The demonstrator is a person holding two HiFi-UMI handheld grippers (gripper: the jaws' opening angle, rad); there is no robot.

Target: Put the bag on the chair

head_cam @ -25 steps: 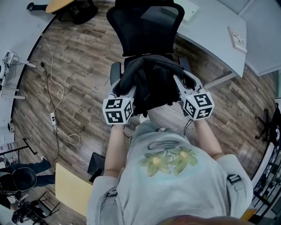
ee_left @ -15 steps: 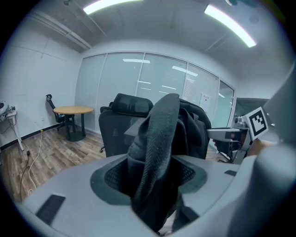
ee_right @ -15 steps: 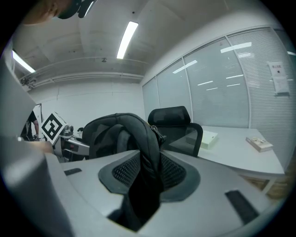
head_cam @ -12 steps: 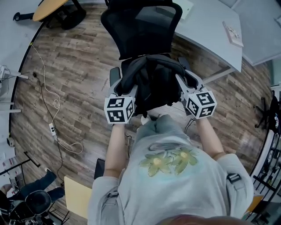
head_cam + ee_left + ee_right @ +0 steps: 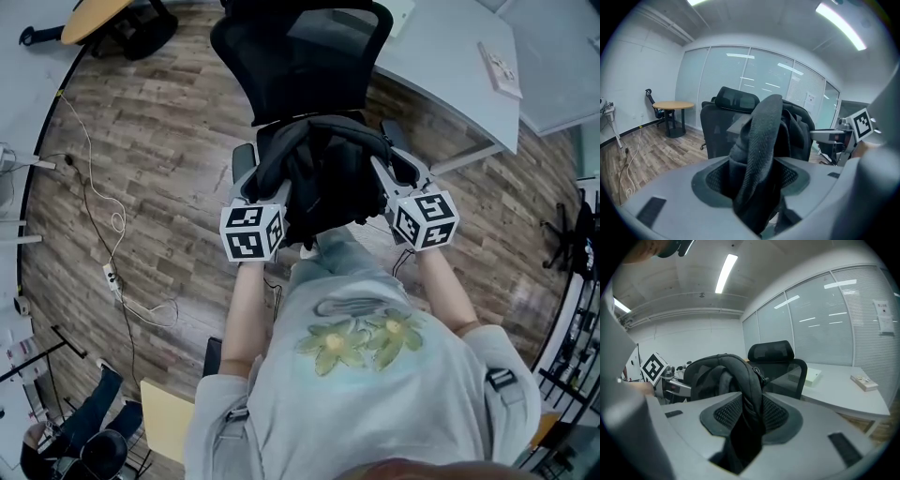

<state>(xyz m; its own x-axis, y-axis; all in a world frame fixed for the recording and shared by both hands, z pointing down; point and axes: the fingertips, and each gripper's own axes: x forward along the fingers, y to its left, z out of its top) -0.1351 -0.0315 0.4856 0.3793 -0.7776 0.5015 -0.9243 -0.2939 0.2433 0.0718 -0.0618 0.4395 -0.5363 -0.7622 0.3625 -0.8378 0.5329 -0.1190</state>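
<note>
Black bag (image 5: 328, 178) hangs between both grippers, right over the seat of the black mesh chair (image 5: 300, 56), its far side close to the backrest. Can't tell if the bag's bottom touches the seat, since the bag covers it from above. Left gripper (image 5: 267, 186) has its jaws clamped on a woven bag strap (image 5: 757, 140), which fills the gap between the pads. Right gripper (image 5: 384, 173) has its jaws clamped on a padded strap (image 5: 743, 380) on the bag's other side. The two grippers sit at about the same height, one at each side edge of the bag, just inside the chair's armrests (image 5: 244, 159). The person's torso (image 5: 366, 375) is tight behind the grippers at the seat's front edge. The curved edge of the white desk (image 5: 450, 66) runs close past the chair's right rear, with a desk leg (image 5: 469, 161) near the right gripper, so that side is narrow. A small box (image 5: 499, 70) lies near the desk's far edge. Left of the chair the wood floor (image 5: 169, 141) is open, with a white cable (image 5: 103, 216) lying well apart from the chair. A round table (image 5: 672, 105) stands further left by the wall. A yellow board (image 5: 169, 422) and another person's legs (image 5: 89, 427) are behind, to the left.
</note>
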